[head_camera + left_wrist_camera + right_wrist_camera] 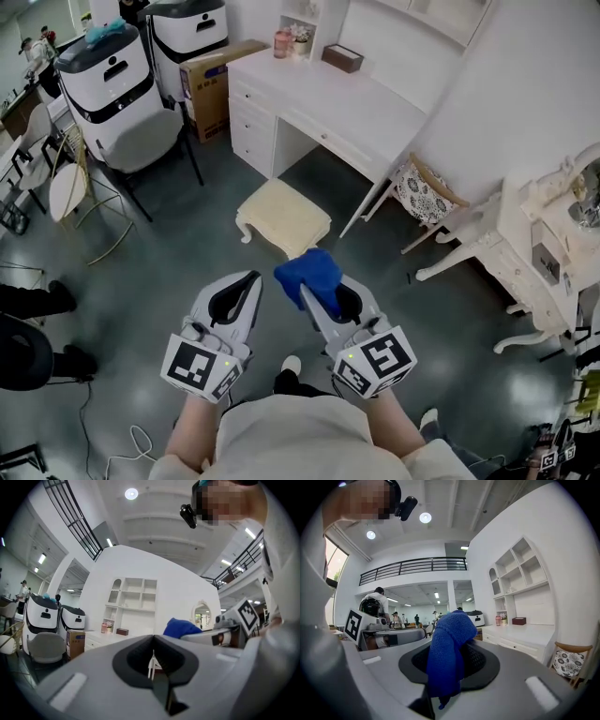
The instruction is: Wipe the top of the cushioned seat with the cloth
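Right gripper clamped on blue cloth, left gripper closed, empty, cushioned seat ahead

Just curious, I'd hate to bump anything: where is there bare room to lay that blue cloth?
The stool seat is bare. So is the desk top, save a jar and box at its far edge. Floor left of the stool is open; furniture legs crowd its right.

Seat top bare — desk just behind; floor open in front.
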A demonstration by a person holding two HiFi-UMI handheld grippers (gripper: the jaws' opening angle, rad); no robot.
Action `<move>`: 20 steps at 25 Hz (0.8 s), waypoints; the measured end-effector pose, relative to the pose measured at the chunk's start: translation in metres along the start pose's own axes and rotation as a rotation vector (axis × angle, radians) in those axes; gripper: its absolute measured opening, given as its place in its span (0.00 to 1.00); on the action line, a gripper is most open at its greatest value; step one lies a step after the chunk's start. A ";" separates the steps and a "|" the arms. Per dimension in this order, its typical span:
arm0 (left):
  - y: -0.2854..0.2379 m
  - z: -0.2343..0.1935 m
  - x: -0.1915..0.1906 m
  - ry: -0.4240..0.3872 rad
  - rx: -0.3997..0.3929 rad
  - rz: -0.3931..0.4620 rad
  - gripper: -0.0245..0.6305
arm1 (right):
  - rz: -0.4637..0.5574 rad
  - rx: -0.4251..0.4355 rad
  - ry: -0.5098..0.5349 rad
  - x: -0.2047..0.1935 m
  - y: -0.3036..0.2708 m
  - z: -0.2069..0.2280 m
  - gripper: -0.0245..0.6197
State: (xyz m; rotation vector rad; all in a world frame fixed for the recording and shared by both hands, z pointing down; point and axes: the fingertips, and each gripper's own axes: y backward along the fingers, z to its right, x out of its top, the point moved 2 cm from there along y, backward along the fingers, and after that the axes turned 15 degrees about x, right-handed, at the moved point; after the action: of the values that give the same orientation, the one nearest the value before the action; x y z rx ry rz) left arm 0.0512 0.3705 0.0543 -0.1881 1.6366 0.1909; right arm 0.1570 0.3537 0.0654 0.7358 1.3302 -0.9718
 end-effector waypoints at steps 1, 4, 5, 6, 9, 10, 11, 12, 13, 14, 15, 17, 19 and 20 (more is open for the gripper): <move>-0.008 0.001 0.000 -0.001 0.008 0.002 0.04 | -0.001 0.005 -0.001 0.000 -0.001 0.009 0.22; -0.028 0.005 -0.003 -0.007 0.029 0.007 0.04 | -0.001 0.021 -0.004 -0.001 -0.002 0.033 0.22; -0.034 0.007 -0.005 -0.010 0.034 0.008 0.04 | 0.000 0.026 -0.005 -0.002 -0.003 0.040 0.22; -0.039 0.008 -0.006 -0.013 0.038 0.009 0.04 | 0.002 0.028 -0.006 -0.003 -0.003 0.046 0.22; -0.053 0.008 -0.010 -0.014 0.051 0.001 0.04 | 0.004 0.036 -0.020 -0.005 -0.007 0.064 0.22; -0.058 0.005 -0.010 -0.013 0.055 -0.004 0.04 | 0.001 0.040 -0.026 -0.005 -0.010 0.068 0.22; -0.062 0.002 -0.011 -0.012 0.061 -0.008 0.04 | -0.002 0.043 -0.031 -0.006 -0.014 0.072 0.22; -0.066 -0.002 -0.011 -0.010 0.065 -0.012 0.04 | -0.005 0.044 -0.035 -0.006 -0.019 0.076 0.22; -0.071 -0.006 -0.012 -0.008 0.067 -0.015 0.04 | -0.008 0.044 -0.039 -0.006 -0.024 0.081 0.22; -0.075 -0.011 -0.014 -0.006 0.068 -0.019 0.04 | -0.010 0.043 -0.041 -0.007 -0.030 0.085 0.22; -0.080 -0.017 -0.016 -0.005 0.067 -0.023 0.04 | -0.010 0.042 -0.043 -0.007 -0.036 0.088 0.22; -0.091 -0.030 -0.019 -0.003 0.064 -0.028 0.04 | -0.012 0.037 -0.045 -0.008 -0.050 0.096 0.22; -0.103 -0.044 -0.020 0.003 0.056 -0.031 0.04 | -0.017 0.028 -0.048 -0.008 -0.065 0.104 0.22; -0.110 -0.051 -0.019 0.004 0.051 -0.031 0.04 | -0.018 0.022 -0.050 -0.007 -0.074 0.109 0.22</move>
State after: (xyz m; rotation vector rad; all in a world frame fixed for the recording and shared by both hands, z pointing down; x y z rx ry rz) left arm 0.0289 0.2518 0.0763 -0.1755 1.6394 0.1251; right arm 0.1400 0.2260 0.0930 0.7125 1.2862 -1.0145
